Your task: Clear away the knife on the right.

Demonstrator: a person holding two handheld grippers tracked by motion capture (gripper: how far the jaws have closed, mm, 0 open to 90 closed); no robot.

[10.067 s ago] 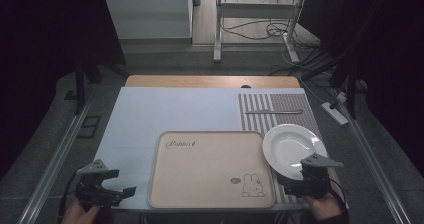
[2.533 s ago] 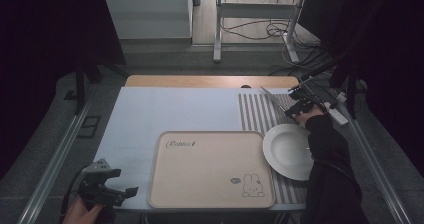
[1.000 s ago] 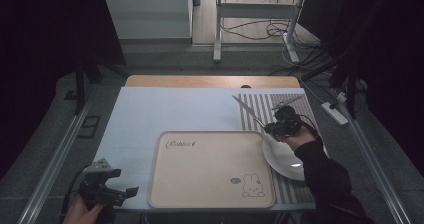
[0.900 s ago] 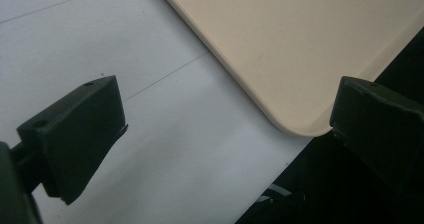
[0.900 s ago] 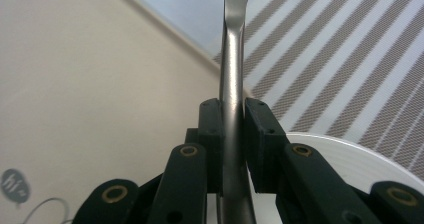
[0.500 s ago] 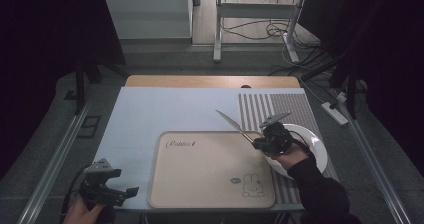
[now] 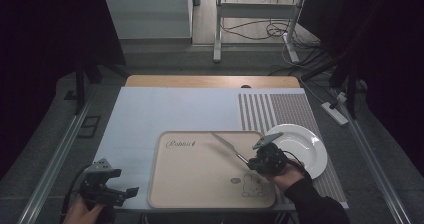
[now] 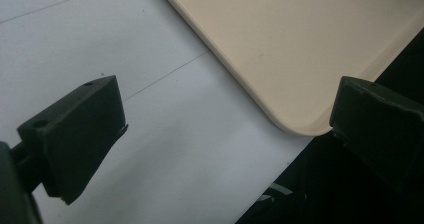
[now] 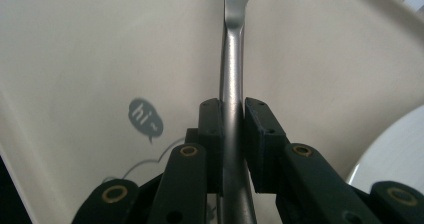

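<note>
Right gripper [image 7: 262,159] sits over the right part of the beige tray [image 7: 200,184], jaws clamped on the handle of a metal knife [image 7: 227,146]. High view: knife sticks out from the gripper toward 10 o'clock, blade above the tray's upper middle, tip near the tray's top edge. Whether the blade touches the tray surface, cannot tell. Right gripper view: steel handle [image 9: 232,84] runs straight up between the two black pads, both pressed against it; the "hi" speech bubble print [image 9: 145,118] is on the tray at 9 o'clock of the pads. White plate [image 7: 305,144] at 2 o'clock of the right gripper, on the striped mat [image 7: 280,109], its rim just beside the tray's right edge. Rabbit drawing [image 7: 252,186] at 6 o'clock of the gripper. Left gripper [image 7: 107,189] at 9 o'clock of the tray, off its bottom-left corner, jaws spread wide, nothing between them. Left gripper view: tray corner [image 8: 300,119] between the open jaws, over the pale table cover [image 8: 175,149].
</note>
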